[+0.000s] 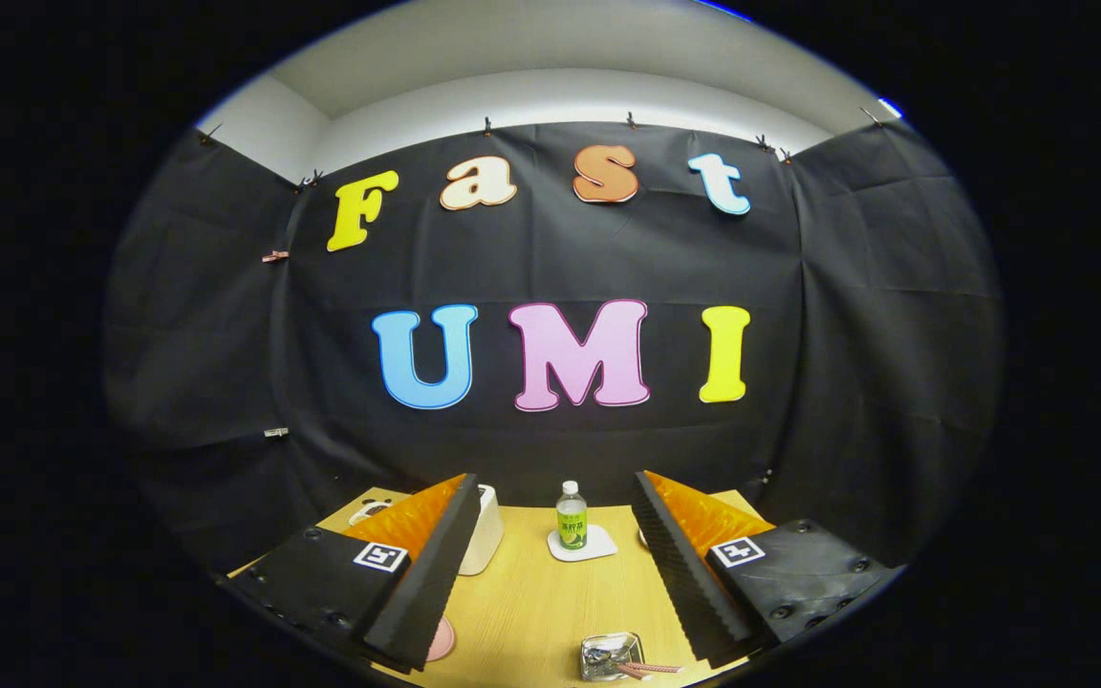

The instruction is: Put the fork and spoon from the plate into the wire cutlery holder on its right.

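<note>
My gripper (555, 483) is held above a wooden table (531, 602), open, with a wide gap and nothing between the fingers. Low between the fingers, close to me, stands the shiny wire cutlery holder (608, 653). Two thin pink-striped handles (651, 667) stick out of it to the right; I cannot tell which utensils they belong to. To the holder's left, a pink plate (442, 638) peeks out from behind the left finger (417, 573), which hides most of it.
A small bottle (571, 516) with a green label stands on a white coaster (582, 545) beyond the fingers, mid-table. A white container (485, 540) stands beside the left finger. A white round object (369, 511) sits at the far left corner.
</note>
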`<state>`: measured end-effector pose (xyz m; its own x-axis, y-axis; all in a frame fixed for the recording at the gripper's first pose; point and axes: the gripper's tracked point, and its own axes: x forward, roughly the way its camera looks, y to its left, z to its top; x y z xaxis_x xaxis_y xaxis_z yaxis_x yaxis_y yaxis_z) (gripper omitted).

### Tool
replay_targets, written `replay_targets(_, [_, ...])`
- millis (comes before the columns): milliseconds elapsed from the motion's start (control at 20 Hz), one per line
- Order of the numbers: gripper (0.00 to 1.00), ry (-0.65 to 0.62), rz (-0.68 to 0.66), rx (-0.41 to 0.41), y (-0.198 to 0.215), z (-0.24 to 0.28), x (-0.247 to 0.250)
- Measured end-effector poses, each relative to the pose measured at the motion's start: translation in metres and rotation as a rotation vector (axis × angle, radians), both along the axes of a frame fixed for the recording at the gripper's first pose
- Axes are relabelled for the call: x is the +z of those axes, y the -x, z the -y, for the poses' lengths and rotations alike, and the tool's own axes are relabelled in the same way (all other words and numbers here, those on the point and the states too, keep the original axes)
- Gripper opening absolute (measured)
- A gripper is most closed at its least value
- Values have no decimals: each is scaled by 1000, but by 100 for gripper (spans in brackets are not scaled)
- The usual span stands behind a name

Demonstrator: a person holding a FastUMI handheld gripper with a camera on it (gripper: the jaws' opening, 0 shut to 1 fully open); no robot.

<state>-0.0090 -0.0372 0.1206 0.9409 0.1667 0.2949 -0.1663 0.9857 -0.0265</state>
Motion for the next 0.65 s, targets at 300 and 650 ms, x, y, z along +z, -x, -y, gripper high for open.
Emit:
replay_targets(300, [99, -38, 18, -25, -7, 34, -16])
replay_targets(650, [99, -16, 41, -39, -11, 35, -15])
